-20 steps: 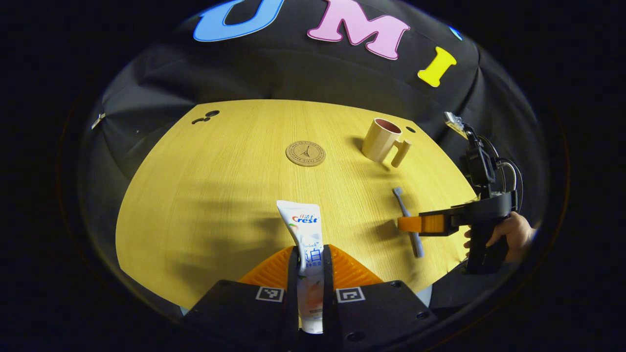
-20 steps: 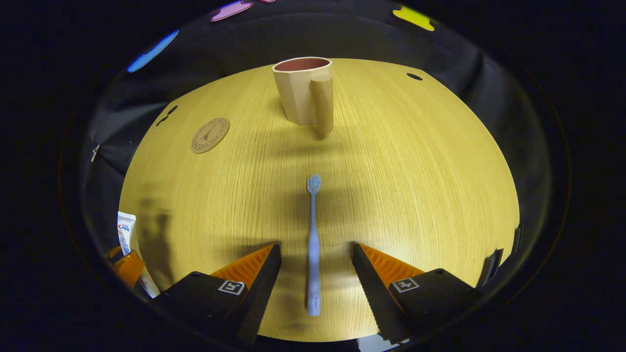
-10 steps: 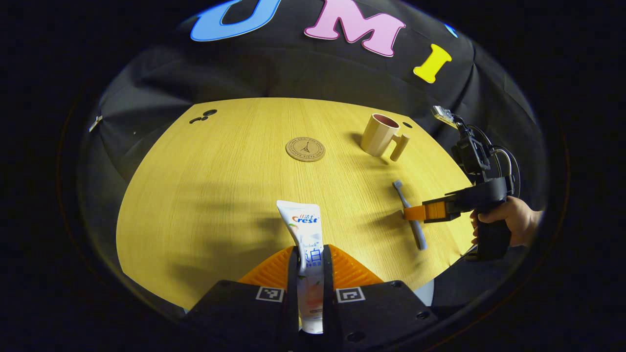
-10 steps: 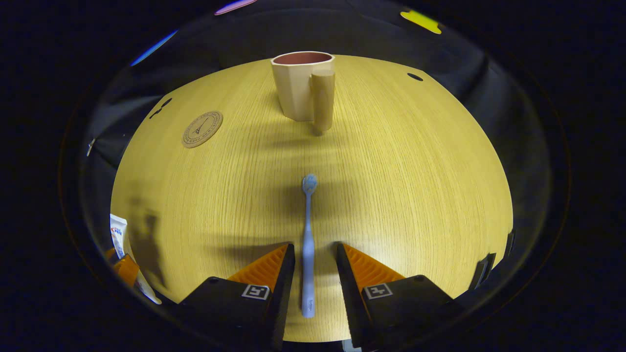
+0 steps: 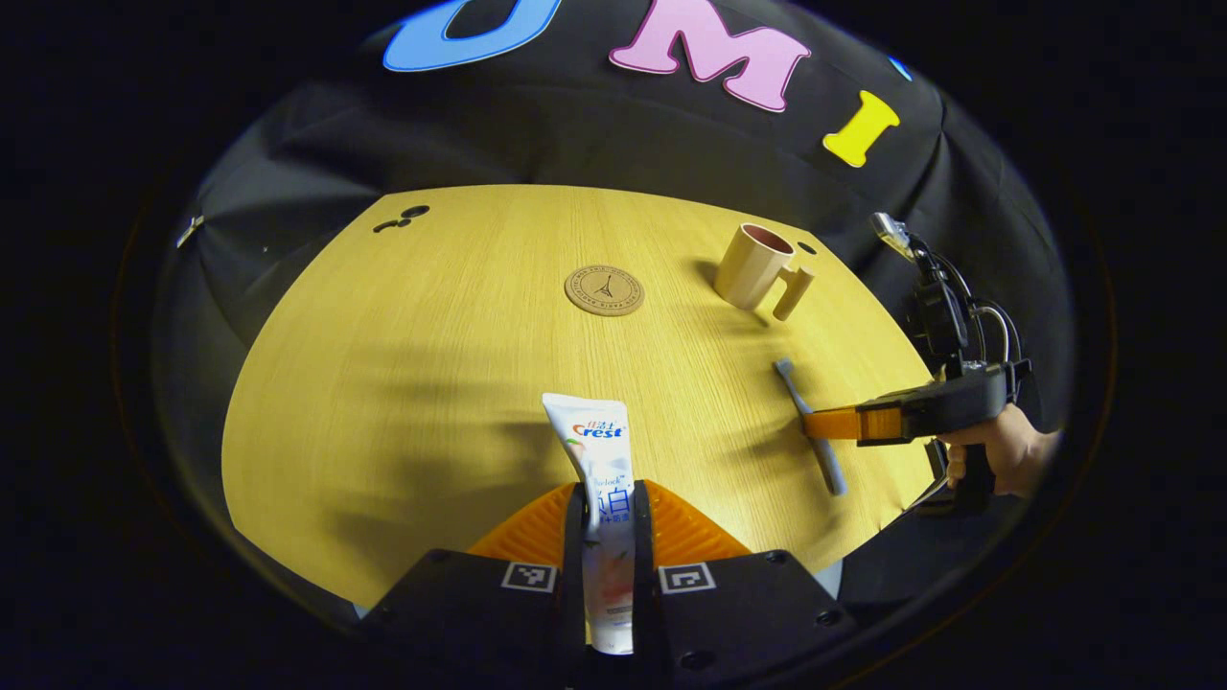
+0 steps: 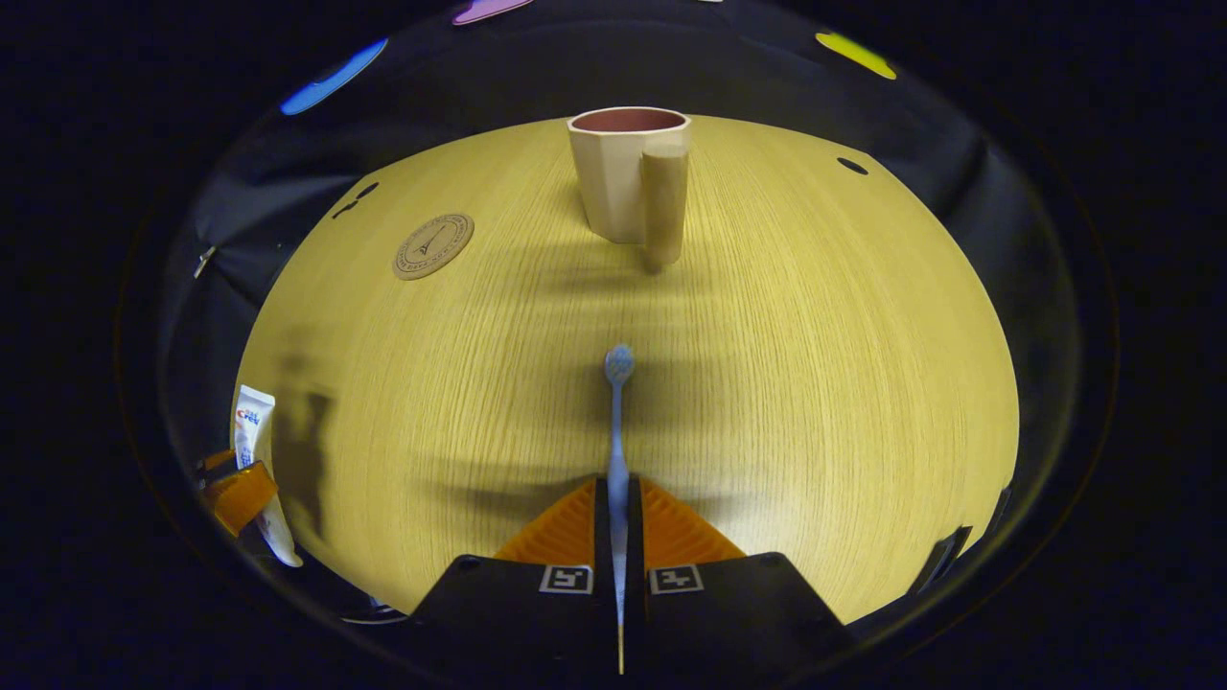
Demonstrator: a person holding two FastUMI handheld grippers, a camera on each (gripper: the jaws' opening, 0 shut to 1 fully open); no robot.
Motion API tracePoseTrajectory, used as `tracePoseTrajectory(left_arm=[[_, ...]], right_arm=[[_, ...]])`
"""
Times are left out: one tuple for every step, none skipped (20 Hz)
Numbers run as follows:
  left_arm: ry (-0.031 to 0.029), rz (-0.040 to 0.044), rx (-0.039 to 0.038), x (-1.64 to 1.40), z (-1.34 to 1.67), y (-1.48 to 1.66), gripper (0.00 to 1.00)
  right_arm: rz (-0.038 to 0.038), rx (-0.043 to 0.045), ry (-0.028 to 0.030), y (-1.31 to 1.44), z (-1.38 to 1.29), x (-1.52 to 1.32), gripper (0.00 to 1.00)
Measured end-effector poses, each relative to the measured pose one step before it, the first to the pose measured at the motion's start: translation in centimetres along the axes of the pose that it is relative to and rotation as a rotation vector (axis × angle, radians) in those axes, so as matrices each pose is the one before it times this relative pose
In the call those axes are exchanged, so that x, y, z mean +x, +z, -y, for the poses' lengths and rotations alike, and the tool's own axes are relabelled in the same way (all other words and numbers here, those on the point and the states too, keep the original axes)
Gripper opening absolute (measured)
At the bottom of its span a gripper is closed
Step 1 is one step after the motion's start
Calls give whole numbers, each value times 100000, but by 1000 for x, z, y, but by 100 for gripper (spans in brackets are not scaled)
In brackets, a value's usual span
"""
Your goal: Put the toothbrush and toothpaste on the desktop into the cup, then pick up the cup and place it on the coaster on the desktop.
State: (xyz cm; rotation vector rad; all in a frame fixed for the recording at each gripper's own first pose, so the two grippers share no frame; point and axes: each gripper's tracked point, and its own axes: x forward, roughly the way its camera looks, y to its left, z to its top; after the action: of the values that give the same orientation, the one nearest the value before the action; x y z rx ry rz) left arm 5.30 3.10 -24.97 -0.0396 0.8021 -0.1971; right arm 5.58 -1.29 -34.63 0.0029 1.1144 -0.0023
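Note:
In the left gripper view my left gripper (image 5: 608,498) is shut on the white toothpaste tube (image 5: 598,450), whose flat end points away over the table. A blue-grey toothbrush (image 6: 615,422) lies on the wood with its head toward the cup, and my right gripper (image 6: 618,494) is shut on its handle. The left gripper view shows the same toothbrush (image 5: 794,383) at the right, with the right gripper (image 5: 822,423) and a hand (image 5: 1002,448) on it. The beige cup (image 6: 628,168) stands upright at the far side, handle toward me. The round cork coaster (image 5: 604,289) lies left of the cup (image 5: 752,268).
The round wooden table (image 5: 403,364) has small dark holes (image 5: 403,218) near its far left edge and one by the cup. Black cloth walls the booth behind. The toothpaste tube (image 6: 251,431) and the left gripper (image 6: 235,494) sit at the far left of the right gripper view.
My right gripper's fingers have come together from wide open onto the toothbrush handle. The left gripper has kept its hold on the toothpaste tube and barely shifted.

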Motion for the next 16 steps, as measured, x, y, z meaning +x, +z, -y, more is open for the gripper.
tracePoseTrajectory(left_arm=[[-32,-15,107,238,146,202,24],[92,347,420,134,188,399,24],[215,840,423,134,194,453,24],[304,953,-22,105,221,569,29],[301,906,-325,12,260,588,24],[-160,1135,-319,-26,321,705,29],[-399,1396,-300,32,458,730,29],[-599,1644,-264,-1,600,939,24],[-863,1837,-174,4,643,979,24],[-1082,2296,-140,-18,749,1213,24],[-1340,2936,33,79,864,1368,24],[-1396,3469,-17,22,883,1656,24],[-2098,3815,-118,248,1186,1758,24],[-2321,4189,-337,419,1235,1816,24],[-2221,3879,-46,612,1003,1605,24],[-1527,3624,336,516,925,1741,24]], right_arm=[[-15,-544,793,-51,14,-33,7],[-26,-714,903,-105,70,-154,7],[457,-174,1153,95,103,-247,7],[1044,714,1482,219,181,-306,7],[1329,1326,1365,322,170,-509,6],[1623,1628,705,399,494,-478,6],[1262,1661,696,397,526,-528,6],[1103,1530,780,384,616,-485,6],[1335,1559,382,490,672,-397,7],[1579,1739,703,572,600,-630,7],[1619,1490,1207,639,482,-560,7],[1581,777,1060,380,431,-794,6],[1129,14,987,565,464,-608,7],[1038,-280,780,469,419,-723,6],[1169,-151,830,383,325,-743,6],[845,241,1242,521,390,-359,6]])
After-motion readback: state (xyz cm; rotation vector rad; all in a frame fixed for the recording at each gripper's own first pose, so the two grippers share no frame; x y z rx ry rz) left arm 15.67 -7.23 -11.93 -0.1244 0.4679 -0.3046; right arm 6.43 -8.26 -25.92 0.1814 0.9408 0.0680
